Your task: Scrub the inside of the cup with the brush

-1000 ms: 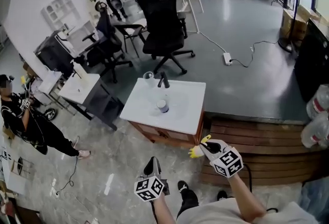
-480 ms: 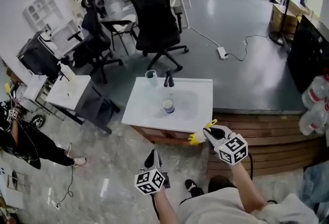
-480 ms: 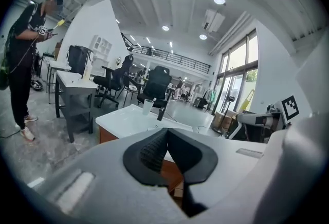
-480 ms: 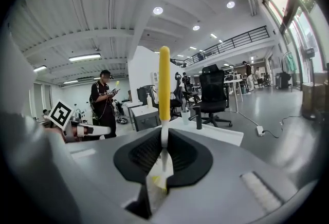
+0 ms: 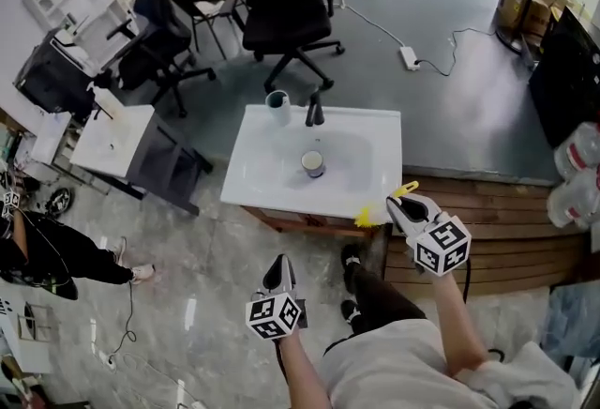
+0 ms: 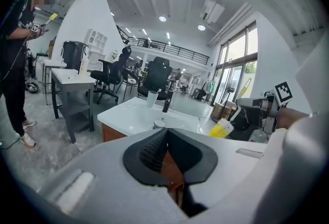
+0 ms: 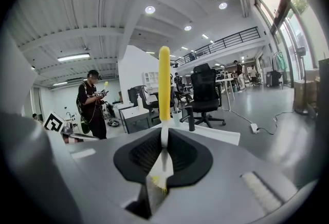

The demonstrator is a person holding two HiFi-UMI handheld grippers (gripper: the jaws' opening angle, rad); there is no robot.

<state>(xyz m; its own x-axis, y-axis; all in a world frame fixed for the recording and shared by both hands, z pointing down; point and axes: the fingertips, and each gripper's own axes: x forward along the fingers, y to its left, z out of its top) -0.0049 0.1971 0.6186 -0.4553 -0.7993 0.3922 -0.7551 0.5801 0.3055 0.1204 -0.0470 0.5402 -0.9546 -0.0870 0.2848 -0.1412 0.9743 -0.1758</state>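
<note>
White ceramic fills more of the head view now: the sink [image 5: 253, 184] sits nearer and larger than a second ago, so the person has stepped up to it. The approach looks almost finished, though no scrubbing has started. The cup [image 5: 313, 163], small, round and pale-rimmed, stands upright in the sink's shallow bowl, just in front of the dark faucet [image 5: 315, 110]. A pale tumbler [image 5: 277, 103] stands at the sink's back edge, left of the faucet. The right gripper [image 5: 405, 204] has come up to the sink's near right corner, clamped on the brush [image 5: 367, 218], whose fuzzy yellow bristles overlap the rim. The left gripper [image 5: 278, 263] hangs short of the sink's front, over the speckled floor [image 5: 187, 304]. Over to the left gripper view: ribbed black pads pressed together, nothing between them, the glossy sink ahead. Right gripper view: the pads pinch the brush's thin white stem, its smooth yellow handle pointing out toward the sink, bristles on the camera side.
</note>
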